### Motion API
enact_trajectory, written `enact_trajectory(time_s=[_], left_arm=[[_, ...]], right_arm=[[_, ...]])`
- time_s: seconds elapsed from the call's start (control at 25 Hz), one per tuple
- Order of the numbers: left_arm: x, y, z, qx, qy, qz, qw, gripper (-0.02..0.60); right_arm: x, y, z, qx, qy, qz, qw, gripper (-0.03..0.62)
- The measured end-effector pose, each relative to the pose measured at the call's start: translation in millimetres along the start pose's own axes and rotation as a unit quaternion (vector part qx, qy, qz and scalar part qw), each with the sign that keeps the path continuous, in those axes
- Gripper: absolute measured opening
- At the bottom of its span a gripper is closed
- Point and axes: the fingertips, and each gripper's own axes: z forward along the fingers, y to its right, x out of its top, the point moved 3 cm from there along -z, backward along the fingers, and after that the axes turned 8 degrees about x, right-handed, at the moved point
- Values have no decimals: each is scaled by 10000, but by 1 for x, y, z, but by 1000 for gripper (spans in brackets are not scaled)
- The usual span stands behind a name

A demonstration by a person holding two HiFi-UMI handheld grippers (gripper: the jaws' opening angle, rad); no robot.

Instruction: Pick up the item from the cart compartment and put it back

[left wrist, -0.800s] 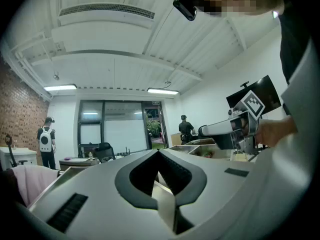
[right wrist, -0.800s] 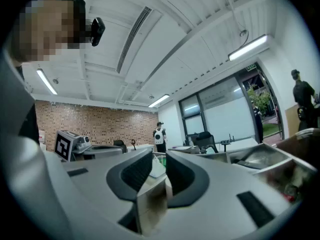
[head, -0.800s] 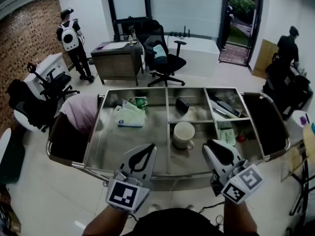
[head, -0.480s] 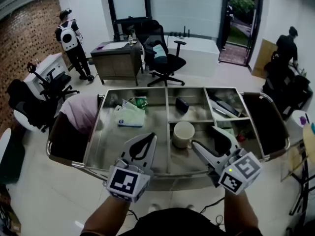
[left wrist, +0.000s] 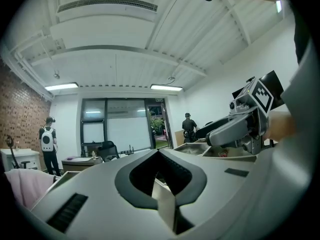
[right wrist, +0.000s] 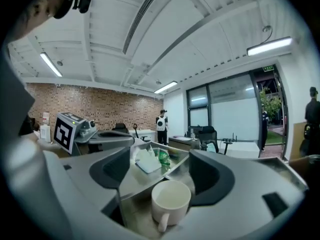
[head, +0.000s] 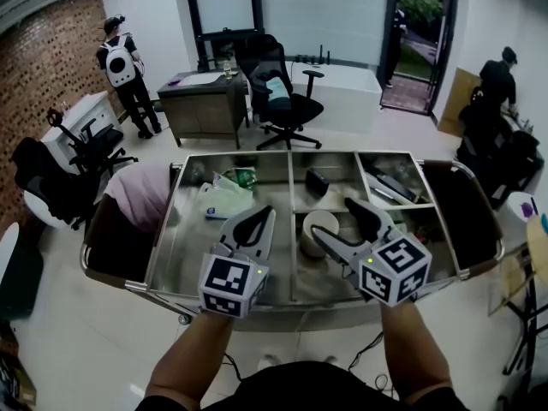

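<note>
Left gripper (left wrist: 160, 156): fingers together, empty, over the cart's (head: 184, 255) near edge. Right gripper (head: 336, 221): fingers wide apart, mug (right wrist: 170, 200) lined up between them, untouched. Mug stands in the middle front compartment, long axis vertical, mouth up, handle toward the right gripper. Risk: a finger catches handle or rim and tips it; the glazed wall may slip.
</note>
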Motion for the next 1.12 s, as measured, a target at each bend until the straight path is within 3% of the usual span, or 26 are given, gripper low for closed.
enact_trajectory(time_s=[0.12,0.52,0.92,1.12], left_arm=[[-9,-4,12,41,-117,6,9999,0],[-49,-19,46,205,-549,-140,9982,0],[-70,-12,54,18,-906,-245,9956,0],[-77,-9,52,-77,-1042,-154,9944,0]], right_arm=[[-14,12,17,-54,-324,13,9995,442],[-72,33,59,-71,-1328,124,9910,445],[-105,36,65,-127,-1745,257,9842,445],[-113,38,68,-198,-1663,357,9852,448]])
